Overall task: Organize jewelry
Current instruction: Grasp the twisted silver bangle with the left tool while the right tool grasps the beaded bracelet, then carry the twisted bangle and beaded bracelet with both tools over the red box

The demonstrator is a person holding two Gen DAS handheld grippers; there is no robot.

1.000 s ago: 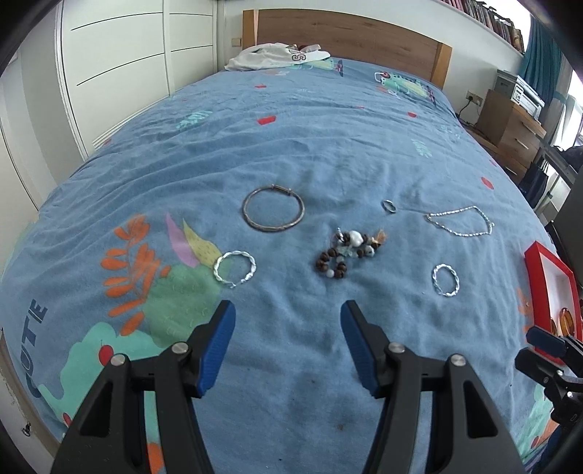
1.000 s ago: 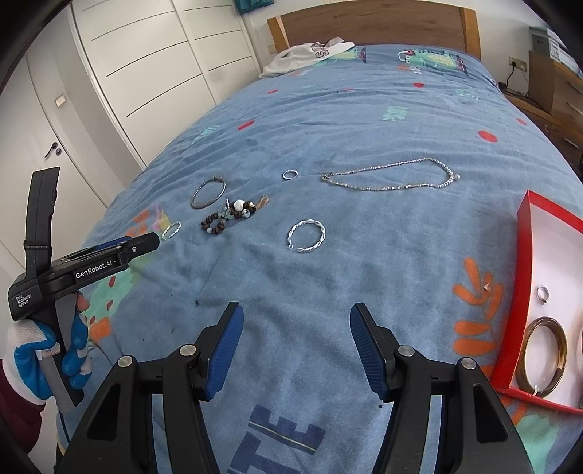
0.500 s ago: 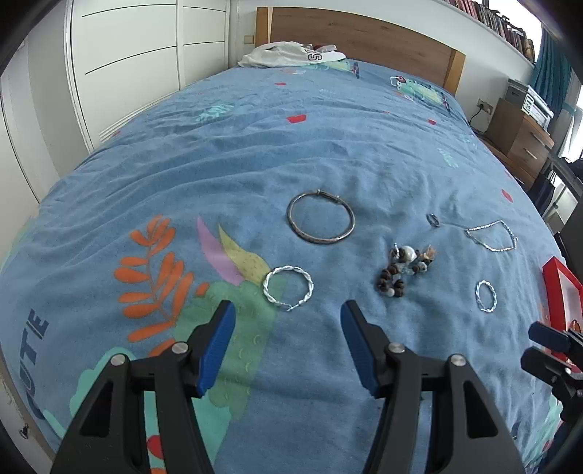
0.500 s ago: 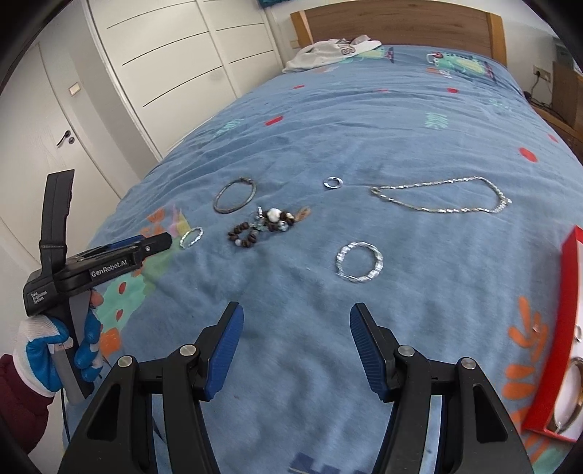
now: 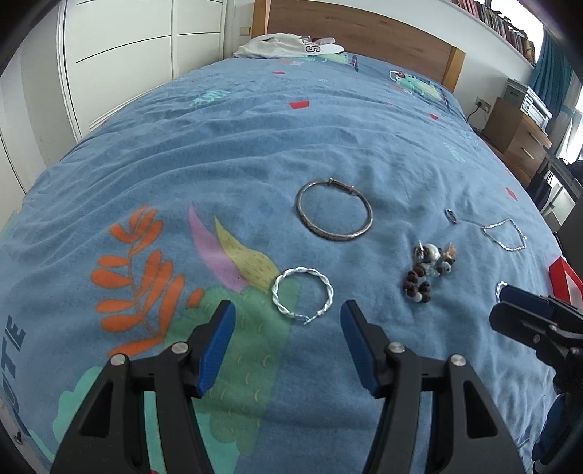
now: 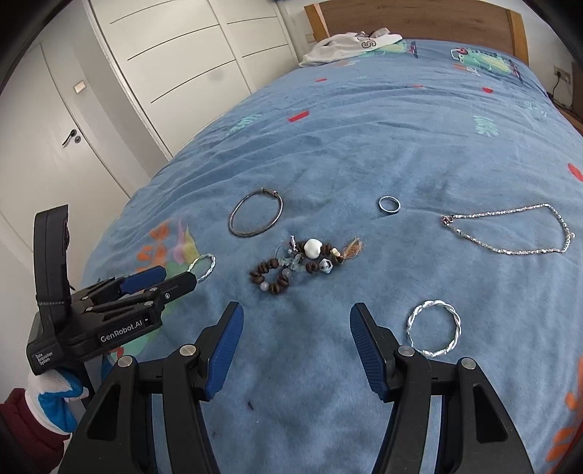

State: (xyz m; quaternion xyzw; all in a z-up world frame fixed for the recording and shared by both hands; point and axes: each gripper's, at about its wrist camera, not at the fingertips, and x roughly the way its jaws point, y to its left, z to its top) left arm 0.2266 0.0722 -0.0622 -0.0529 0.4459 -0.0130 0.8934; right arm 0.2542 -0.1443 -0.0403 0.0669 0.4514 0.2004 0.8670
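The left tongs [image 5: 286, 341] hang wide apart and hold nothing, poised low over the blue bedspread [image 5: 255, 153], with a twisted silver bracelet [image 5: 302, 294] lying flat just ahead of the blue fingertips [image 5: 218, 342] and between their lines. Beyond it rests a plain dark bangle [image 5: 334, 209], and to the right of that a heap of brown and white beads [image 5: 428, 271], a small ring [image 5: 451, 216] and a thin silver chain [image 5: 504, 235]. The corner of a red box [image 5: 563, 279] shows at the right edge, partly hidden by the other tool. The right tongs [image 6: 296, 348] are likewise spread wide and empty above the bed; the bead heap lies just ahead of them, and a second twisted silver bracelet [image 6: 433, 333] sits close beside the right-hand finger, apart from it. In this view the chain is stretched out far to the right, well apart from the ring. A white garment [image 6: 349, 45] is bunched by the wooden headboard [image 6: 411, 18].
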